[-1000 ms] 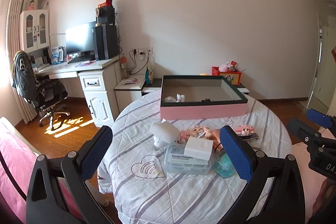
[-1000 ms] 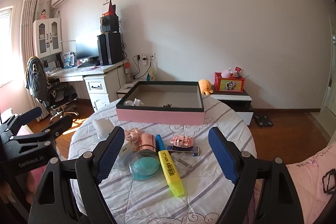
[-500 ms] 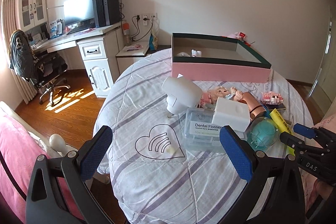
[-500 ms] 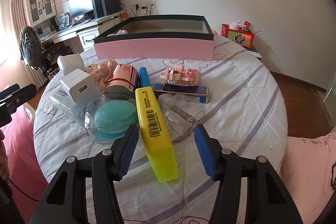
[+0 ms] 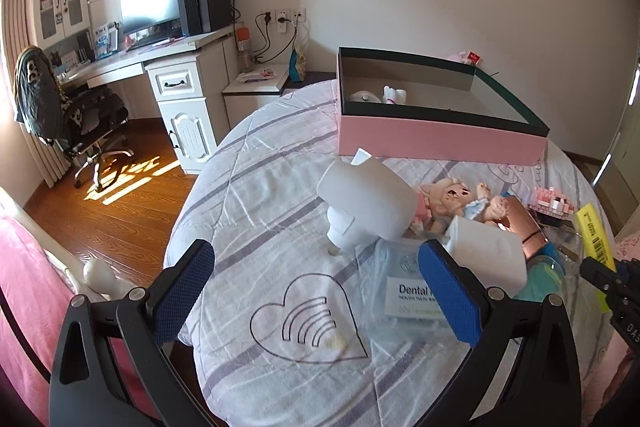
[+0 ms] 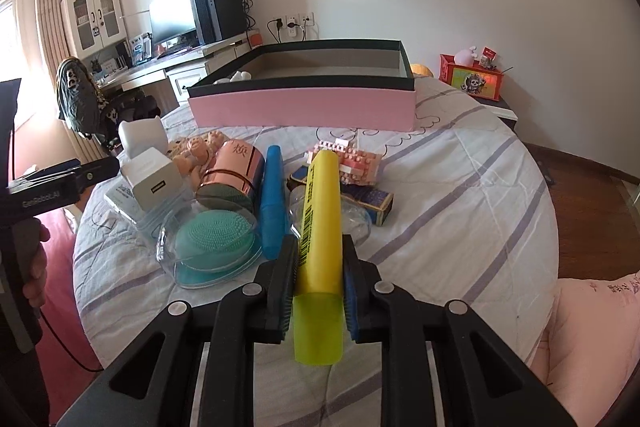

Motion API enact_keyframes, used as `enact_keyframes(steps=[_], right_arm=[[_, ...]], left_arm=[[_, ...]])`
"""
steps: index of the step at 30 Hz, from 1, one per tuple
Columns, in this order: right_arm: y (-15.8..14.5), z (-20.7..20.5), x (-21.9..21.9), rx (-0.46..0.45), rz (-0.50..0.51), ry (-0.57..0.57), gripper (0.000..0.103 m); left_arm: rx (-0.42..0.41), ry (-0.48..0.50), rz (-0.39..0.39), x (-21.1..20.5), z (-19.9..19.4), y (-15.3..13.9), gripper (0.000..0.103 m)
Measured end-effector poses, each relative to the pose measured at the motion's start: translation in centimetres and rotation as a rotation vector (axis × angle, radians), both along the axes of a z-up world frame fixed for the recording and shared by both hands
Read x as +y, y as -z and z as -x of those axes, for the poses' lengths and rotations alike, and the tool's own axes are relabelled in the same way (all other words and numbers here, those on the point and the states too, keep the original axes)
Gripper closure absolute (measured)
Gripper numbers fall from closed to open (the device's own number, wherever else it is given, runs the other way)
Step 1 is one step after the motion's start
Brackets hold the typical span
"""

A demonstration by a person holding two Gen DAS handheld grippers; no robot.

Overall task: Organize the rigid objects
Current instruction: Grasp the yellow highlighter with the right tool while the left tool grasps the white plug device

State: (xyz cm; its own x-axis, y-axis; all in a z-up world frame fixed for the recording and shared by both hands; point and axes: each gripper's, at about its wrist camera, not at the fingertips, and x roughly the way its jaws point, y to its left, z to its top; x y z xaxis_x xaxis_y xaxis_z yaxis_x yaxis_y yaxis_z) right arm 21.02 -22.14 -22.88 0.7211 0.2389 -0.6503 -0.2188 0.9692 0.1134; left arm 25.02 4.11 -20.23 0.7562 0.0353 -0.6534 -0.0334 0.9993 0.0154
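Observation:
My right gripper (image 6: 319,263) is shut on a yellow highlighter case (image 6: 321,219), which points away toward the pink box (image 6: 304,107). The case also shows at the right of the left wrist view (image 5: 596,235). My left gripper (image 5: 316,287) is open and empty, low over the quilt, with a white dispenser (image 5: 366,203) and the clear dental floss box (image 5: 412,295) just ahead. A white charger (image 6: 154,179), a copper can (image 6: 232,171), a blue tube (image 6: 273,199) and a teal brush in a clear shell (image 6: 214,239) lie left of the yellow case.
The round table has a striped quilt (image 5: 280,211). The pink box (image 5: 436,135) stands open at the far side with small white items inside. A doll (image 5: 460,199), a pink brick model (image 6: 352,159) and a dark flat box (image 6: 372,199) lie nearby. A desk and chair (image 5: 80,115) stand at left.
My right gripper has moved forward and shut on the yellow case. My left gripper has moved closer to the white dispenser and the floss box, staying open.

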Motion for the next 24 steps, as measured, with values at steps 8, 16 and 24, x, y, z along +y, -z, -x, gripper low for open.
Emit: enact_keyframes(steps=[8, 16, 24], right_arm=[[-0.6, -2.5, 0.0, 0.003, -0.054, -0.024, 0.082], [-0.7, -4.8, 0.9, 0.004, -0.060, -0.059, 0.082], [-2.0, -6.5, 1.4, -0.018, -0.048, -0.087, 0.082]], left_arm=[[0.074, 0.051, 0.009, -0.3, -3.7, 1.3, 0.000], [0.074, 0.145, 0.084, -0.4, -5.4, 1.2, 0.045], [0.024, 0.151, 0.049, -1.0, -5.0, -0.4, 0.046]])
